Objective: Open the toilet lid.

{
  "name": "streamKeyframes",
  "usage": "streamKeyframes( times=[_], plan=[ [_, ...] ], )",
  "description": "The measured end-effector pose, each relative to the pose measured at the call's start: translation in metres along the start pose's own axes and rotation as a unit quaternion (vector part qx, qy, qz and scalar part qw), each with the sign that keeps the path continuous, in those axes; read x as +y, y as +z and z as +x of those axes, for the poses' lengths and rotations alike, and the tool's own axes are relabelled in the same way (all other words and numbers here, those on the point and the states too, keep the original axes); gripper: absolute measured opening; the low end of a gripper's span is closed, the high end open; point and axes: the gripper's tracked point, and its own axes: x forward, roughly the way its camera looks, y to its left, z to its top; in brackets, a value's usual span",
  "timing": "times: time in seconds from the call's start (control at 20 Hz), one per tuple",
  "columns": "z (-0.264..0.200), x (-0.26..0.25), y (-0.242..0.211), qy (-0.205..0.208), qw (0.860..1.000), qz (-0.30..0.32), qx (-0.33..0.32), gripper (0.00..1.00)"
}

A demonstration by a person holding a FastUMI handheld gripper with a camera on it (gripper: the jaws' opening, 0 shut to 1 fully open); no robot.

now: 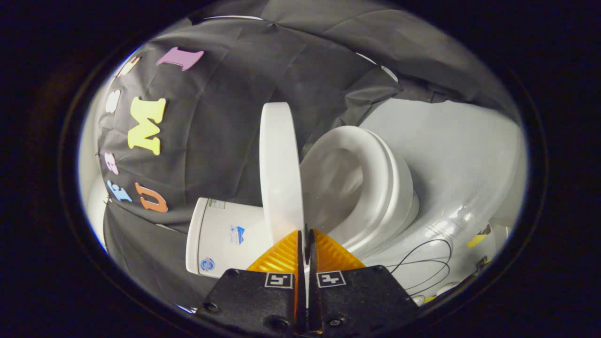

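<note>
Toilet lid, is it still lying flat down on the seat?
No. The toilet lid is lifted well away from the seat, its edge pinched between the fingers of the gripper.

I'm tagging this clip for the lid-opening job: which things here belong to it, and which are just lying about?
Belongs to the job:
- lid, raised edge-on, its edge pinched between the fingers
- gripper, shut on the lid
- seat, down on the bowl
- tank, beyond the lid

Just lying about:
- black cables looped beside the bowl
- black cloth wall
</note>
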Motion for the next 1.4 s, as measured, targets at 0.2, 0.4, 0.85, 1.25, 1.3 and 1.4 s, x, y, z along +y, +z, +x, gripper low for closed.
streamKeyframes(
  times=[0.2,0.4,0.85,1.25,1.3,1.4],
  plan=[
    [-0.003,0.023,-0.004,-0.001,1.0,-0.023,-0.004,0.06],
    [-0.005,0.037,-0.007,-0.007,0.999,-0.041,-0.008,0.06],
    [-0.009,0.059,-0.012,-0.024,0.997,-0.073,-0.013,0.06],
    [-0.013,0.087,-0.02,-0.038,0.993,-0.114,-0.019,0.06],
    [-0.012,0.09,-0.021,-0.04,0.992,-0.119,-0.019,0.06],
    [-0.013,0.094,-0.023,-0.044,0.991,-0.128,-0.02,0.06]
  ],
)
